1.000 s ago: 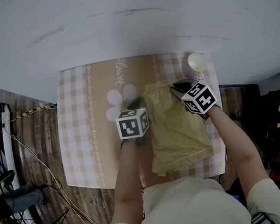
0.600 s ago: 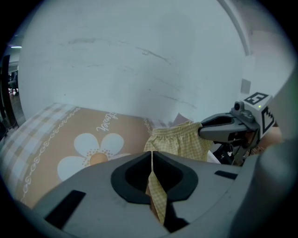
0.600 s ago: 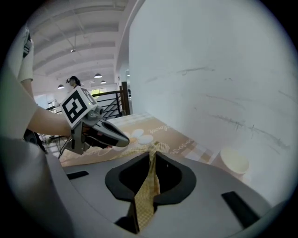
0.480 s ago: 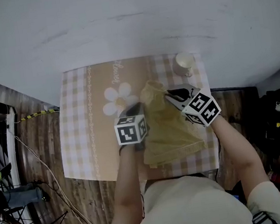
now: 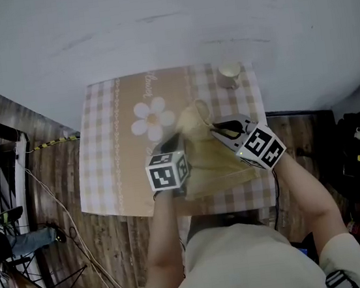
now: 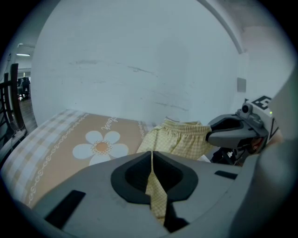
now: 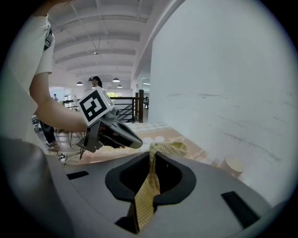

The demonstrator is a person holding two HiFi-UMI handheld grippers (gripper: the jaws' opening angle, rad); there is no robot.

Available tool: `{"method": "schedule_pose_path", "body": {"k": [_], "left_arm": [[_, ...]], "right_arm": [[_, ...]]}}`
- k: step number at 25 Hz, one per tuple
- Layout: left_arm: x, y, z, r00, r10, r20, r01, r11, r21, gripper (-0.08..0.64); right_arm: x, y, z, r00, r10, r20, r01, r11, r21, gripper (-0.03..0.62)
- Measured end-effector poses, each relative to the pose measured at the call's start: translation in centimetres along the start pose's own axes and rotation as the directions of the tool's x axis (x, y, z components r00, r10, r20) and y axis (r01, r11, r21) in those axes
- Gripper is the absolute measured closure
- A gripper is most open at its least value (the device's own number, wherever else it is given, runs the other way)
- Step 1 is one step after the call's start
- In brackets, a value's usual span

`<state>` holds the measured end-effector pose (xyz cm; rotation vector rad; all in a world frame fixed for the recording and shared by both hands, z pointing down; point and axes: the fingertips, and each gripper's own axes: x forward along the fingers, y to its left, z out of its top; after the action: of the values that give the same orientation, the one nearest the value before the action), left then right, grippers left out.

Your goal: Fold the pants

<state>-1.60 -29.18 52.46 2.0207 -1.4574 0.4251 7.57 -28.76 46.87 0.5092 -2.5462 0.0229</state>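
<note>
Altogether one pants (image 5: 216,161), left tongs (image 6: 152,160) and right tongs (image 7: 151,161) both pinching it, one cup (image 5: 230,72)

Bench (image 5: 95,197): small and square, set against a white wall (image 5: 163,17), with plank floor (image 5: 53,183) beneath. The top is fully covered by a cloth (image 5: 104,143), beige-and-white check at left and right, with a plain tan band between (white daisy print (image 5: 152,118) and script lettering toward its far end). Far right corner: one pale cup (image 5: 229,74), upright. Near right: the lower part of the yellow checked pants (image 5: 220,171) rests on the cloth, the remainder raised off it.
</note>
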Motion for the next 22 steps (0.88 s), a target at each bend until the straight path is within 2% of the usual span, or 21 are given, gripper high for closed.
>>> {"method": "schedule_pose_path", "body": {"k": [5, 15, 22], "left_arm": [[-2.5, -1.3, -1.5, 1.000, 0.023, 0.014, -0.022, 1.000, -0.013, 0.548], [-7.5, -3.9, -4.8, 0.998, 0.054, 0.038, -0.053, 0.998, -0.032, 0.548], [-9.9, -5.2, -7.9, 0.998, 0.066, 0.025, -0.065, 0.997, -0.039, 0.548]], "right_arm": [[-1.7, 3.0, -0.4, 1.000, 0.030, 0.010, -0.029, 0.998, -0.060, 0.560], [-4.3, 8.8, -4.4, 0.993, 0.078, -0.089, -0.096, 0.972, -0.215, 0.561], [-5.4, 11.7, -7.8, 0.985, 0.059, -0.165, -0.109, 0.944, -0.312, 0.561]]}}
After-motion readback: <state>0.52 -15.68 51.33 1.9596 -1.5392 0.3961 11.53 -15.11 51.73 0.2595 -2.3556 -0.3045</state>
